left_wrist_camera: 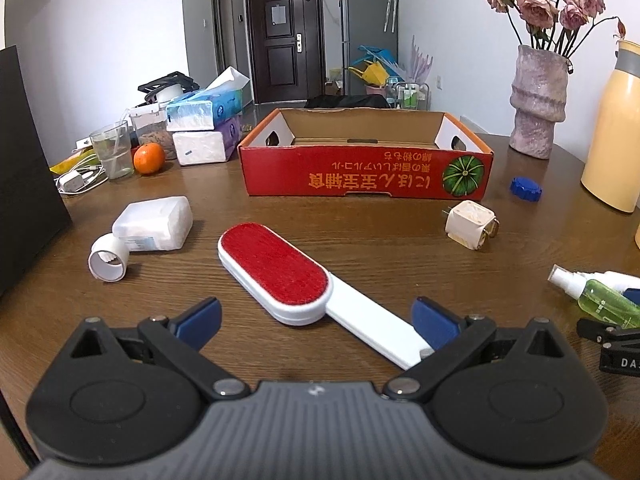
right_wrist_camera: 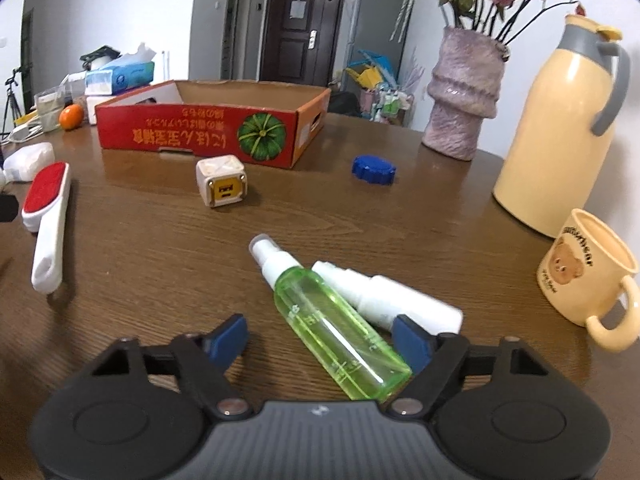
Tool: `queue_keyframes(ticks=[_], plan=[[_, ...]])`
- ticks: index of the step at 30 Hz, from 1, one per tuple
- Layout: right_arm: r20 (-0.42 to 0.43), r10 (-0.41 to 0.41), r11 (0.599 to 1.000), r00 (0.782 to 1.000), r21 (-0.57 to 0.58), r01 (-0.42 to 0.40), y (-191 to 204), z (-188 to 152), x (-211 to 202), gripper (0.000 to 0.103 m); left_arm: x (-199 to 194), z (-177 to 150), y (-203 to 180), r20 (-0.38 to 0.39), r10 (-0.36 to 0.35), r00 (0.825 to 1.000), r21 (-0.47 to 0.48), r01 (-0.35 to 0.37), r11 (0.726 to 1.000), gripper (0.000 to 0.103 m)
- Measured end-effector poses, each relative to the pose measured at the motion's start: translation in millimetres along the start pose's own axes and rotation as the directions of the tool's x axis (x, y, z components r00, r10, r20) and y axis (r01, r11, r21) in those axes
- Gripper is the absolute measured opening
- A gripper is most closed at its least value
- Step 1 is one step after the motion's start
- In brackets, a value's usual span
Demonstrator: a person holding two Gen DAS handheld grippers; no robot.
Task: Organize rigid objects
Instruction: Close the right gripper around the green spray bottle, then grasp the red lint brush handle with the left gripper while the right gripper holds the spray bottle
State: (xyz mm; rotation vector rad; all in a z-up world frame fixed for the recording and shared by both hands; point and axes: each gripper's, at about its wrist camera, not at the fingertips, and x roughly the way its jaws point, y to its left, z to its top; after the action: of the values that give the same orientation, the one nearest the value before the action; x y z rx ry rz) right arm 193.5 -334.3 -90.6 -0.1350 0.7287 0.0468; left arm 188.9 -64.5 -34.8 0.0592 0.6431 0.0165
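A lint brush with a red pad and white handle lies on the wooden table; its handle end reaches between the fingers of my open left gripper. It also shows in the right wrist view. A green spray bottle and a white spray bottle lie side by side; the green one sits between the fingers of my open right gripper. A red cardboard box stands open at the back. A white cube charger and a blue cap lie near it.
A white tape roll and a white packet lie at the left. Tissue packs, a glass and an orange stand behind. A vase, yellow thermos and bear mug stand at the right.
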Motion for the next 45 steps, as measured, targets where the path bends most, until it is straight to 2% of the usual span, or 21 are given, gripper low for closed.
queue_keyframes(ticks=[6,8,10,20,26,31,40,43,45], plan=[[0.000,0.049,0.999,0.999,0.009,-0.048,1.9,1.0,0.5,0.051,3.3,-0.4,-2.0,-0.010,0.007,1.000,-0.002,-0.007,1.000,0.103],[-0.001,0.067,0.998,0.998,0.018,-0.067,3.7,1.0,-0.3,0.037,4.5,-0.7,-2.9,-0.014,0.007,1.000,-0.001,-0.007,1.000,0.103],[-0.002,0.089,0.996,0.996,0.027,-0.089,5.4,1.0,-1.1,0.031,5.4,-0.9,-3.9,-0.017,0.007,1.000,0.000,-0.007,1.000,0.103],[0.017,0.119,0.991,0.993,0.052,-0.120,19.5,2.9,-0.3,0.030,17.9,4.0,-3.5,-0.056,0.025,0.998,-0.018,-0.026,0.999,0.103],[0.035,0.125,0.988,0.992,0.090,-0.127,23.9,4.3,0.7,0.030,36.8,12.6,-2.1,-0.115,0.068,0.991,-0.067,-0.076,0.995,0.103],[0.055,0.120,0.987,0.991,0.104,-0.125,29.3,5.7,-0.1,0.030,56.3,20.2,-4.8,-0.165,0.122,0.979,-0.099,-0.140,0.985,0.103],[0.052,0.110,0.987,0.993,0.111,-0.115,35.7,6.2,1.8,0.030,87.7,33.6,1.5,-0.216,0.231,0.949,-0.155,-0.267,0.951,0.103],[0.043,0.105,0.987,0.994,0.119,-0.110,36.8,7.5,4.6,0.030,96.7,35.8,3.9,-0.234,0.238,0.943,-0.167,-0.280,0.945,0.099],[0.043,0.101,0.986,0.994,0.126,-0.106,37.4,8.3,5.7,0.030,100.4,34.8,3.9,-0.243,0.224,0.944,-0.167,-0.268,0.949,0.092]])
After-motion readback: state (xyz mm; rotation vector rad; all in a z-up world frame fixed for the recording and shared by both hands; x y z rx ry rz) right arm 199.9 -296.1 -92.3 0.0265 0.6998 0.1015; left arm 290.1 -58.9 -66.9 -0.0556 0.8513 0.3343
